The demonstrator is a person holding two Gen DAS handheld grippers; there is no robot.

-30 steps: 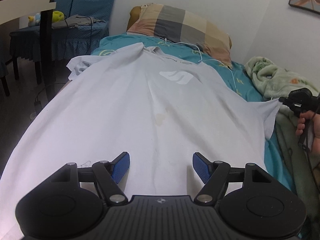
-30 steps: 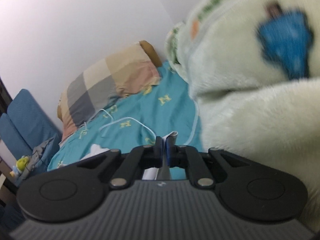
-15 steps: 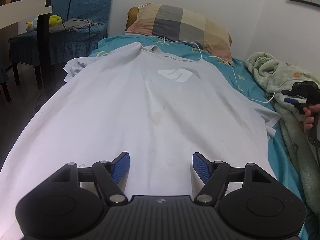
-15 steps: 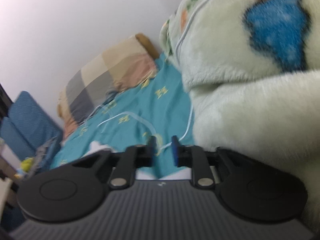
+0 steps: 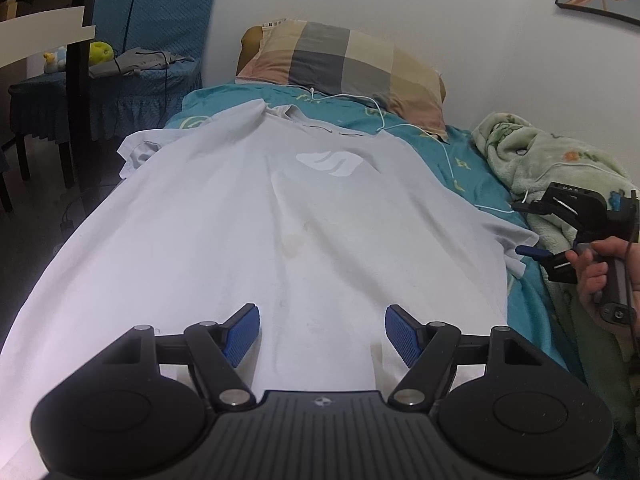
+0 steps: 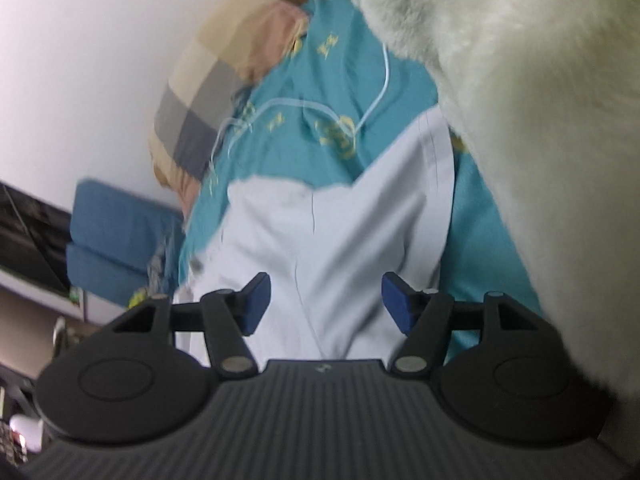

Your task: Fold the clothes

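Released since a moment ago, the sleeve (image 6: 404, 200) now lies flat. From the left camera, the left gripper (image 5: 322, 334) gapes wide over the white shirt (image 5: 256, 216) spread across the bed (image 5: 460, 160). From the right camera, the right gripper (image 6: 325, 302) hangs wide and empty above that sleeve, beside the fleece blanket (image 6: 540, 120).

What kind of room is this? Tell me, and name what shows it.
Most likely a bedroom in a home: a bed with a teal sheet, a checked pillow at its head against the wall, and a fleece blanket bunched beside a white T-shirt spread flat.
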